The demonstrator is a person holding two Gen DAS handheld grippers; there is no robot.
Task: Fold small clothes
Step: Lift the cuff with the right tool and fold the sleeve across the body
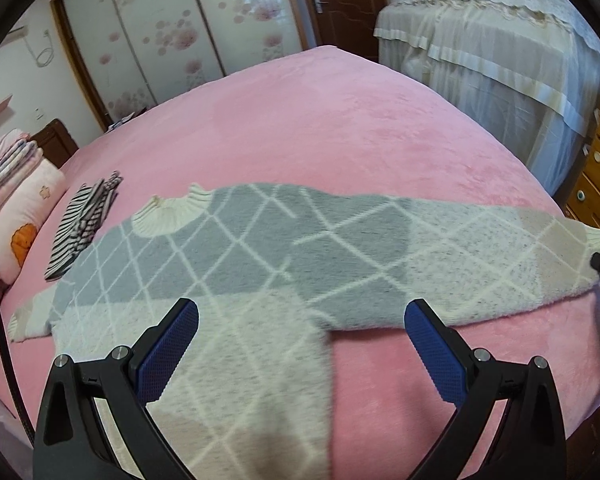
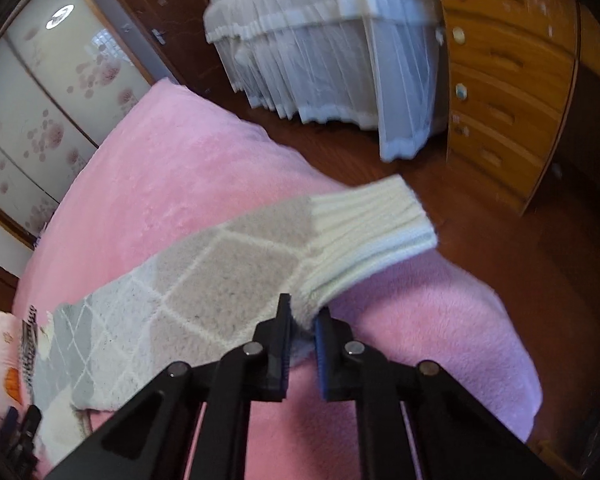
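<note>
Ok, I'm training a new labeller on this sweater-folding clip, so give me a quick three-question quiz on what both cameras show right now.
1. True or false: the left tongs are closed on the sweater.
2. What do the right tongs grip? A) the collar B) the sleeve just short of its ribbed cuff C) the pink blanket
3. Fill in: beside the sweater's collar, near the pillow, lies a folded ____ garment.

Key: 1 false, they are open above the sweater body. 2 B. 3 striped.
</note>
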